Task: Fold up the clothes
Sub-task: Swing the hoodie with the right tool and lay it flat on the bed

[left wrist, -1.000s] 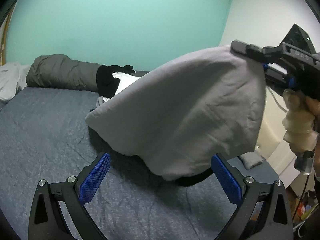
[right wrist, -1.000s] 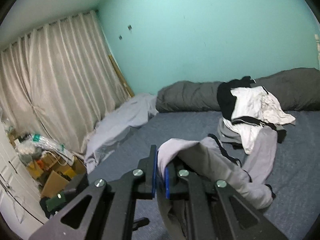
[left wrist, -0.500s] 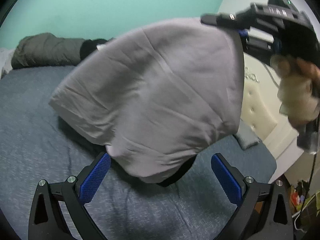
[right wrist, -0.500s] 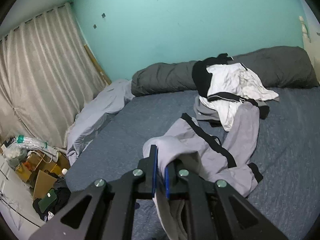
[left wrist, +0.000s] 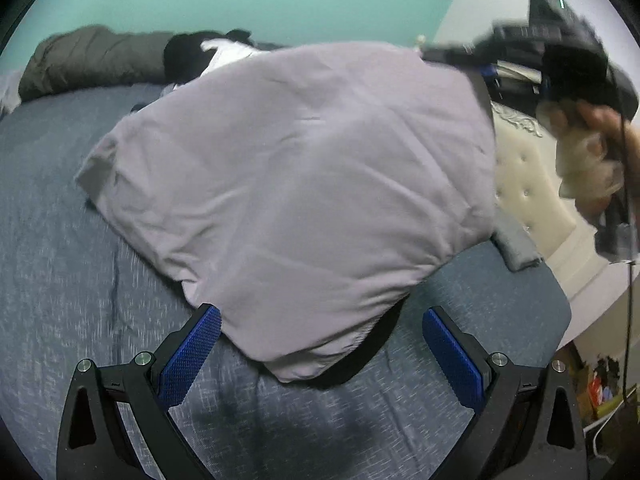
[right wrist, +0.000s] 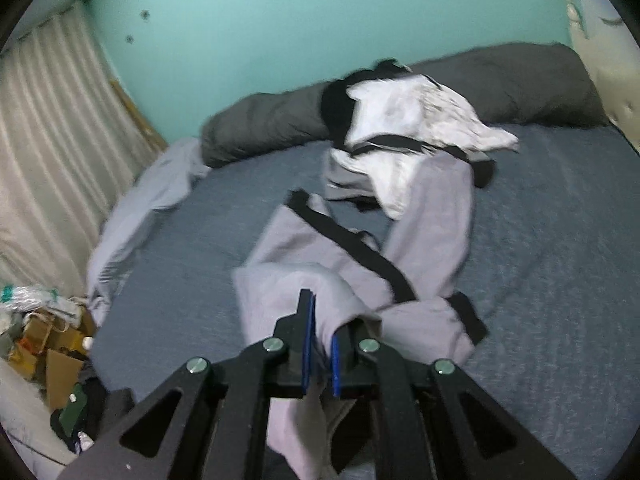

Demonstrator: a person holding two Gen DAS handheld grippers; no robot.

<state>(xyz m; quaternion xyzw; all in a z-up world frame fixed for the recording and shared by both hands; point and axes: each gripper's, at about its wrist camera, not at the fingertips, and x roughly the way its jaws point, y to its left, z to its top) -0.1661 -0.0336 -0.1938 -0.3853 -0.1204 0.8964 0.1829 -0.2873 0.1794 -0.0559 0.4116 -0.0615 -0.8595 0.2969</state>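
- Jaws: right gripper clenched on the grey trousers; left gripper spread, holding nothing.
- Since a second ago the trousers sank toward the near side of the bed, legs trailing far, likely being laid flat for folding.

Sweatpants are spread across the mattress, one end raised in the right gripper. A clothes pile lies behind them, apparently against a rolled duvet. The left gripper sits before the hem.
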